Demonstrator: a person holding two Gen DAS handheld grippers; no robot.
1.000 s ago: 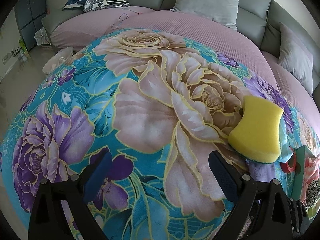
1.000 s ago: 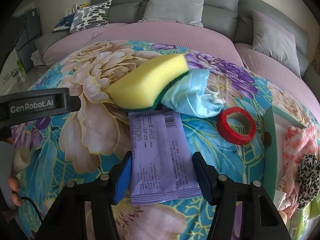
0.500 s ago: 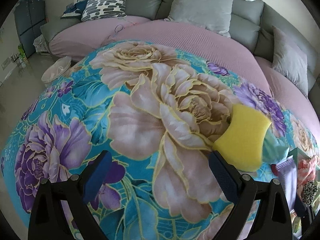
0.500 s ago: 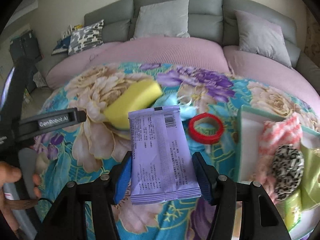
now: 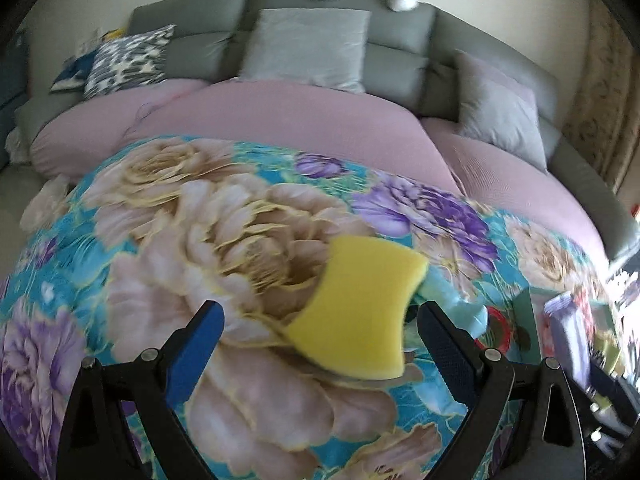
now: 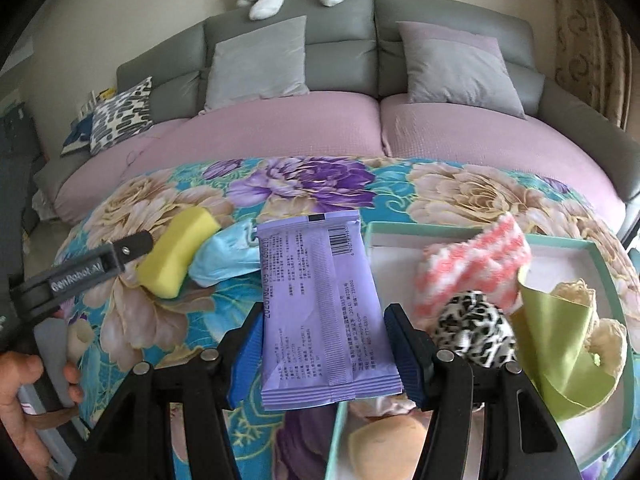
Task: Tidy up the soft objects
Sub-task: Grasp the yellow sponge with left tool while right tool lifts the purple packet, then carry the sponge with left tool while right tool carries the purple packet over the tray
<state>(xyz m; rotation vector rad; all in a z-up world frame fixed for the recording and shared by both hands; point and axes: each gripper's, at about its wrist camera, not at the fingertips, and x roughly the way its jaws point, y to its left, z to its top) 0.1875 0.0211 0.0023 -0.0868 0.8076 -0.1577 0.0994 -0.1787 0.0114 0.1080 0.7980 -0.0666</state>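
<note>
Right tool (image 6: pixel 322 354) clamps a purple packet (image 6: pixel 325 312), held above the floral blanket (image 6: pixel 132 320) with the box (image 6: pixel 600 248) at 2 o'clock. Left tool (image 5: pixel 320 344) gapes wide, holding nothing; sponge (image 5: pixel 360 312) at 12 o'clock, between its tips.

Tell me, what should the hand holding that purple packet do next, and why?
Probably ease the right gripper slightly right and let go over the teal box. Its fingers clamp the purple packet above the box's left edge, and other soft things, like the pink-striped cloth, already lie inside.
</note>
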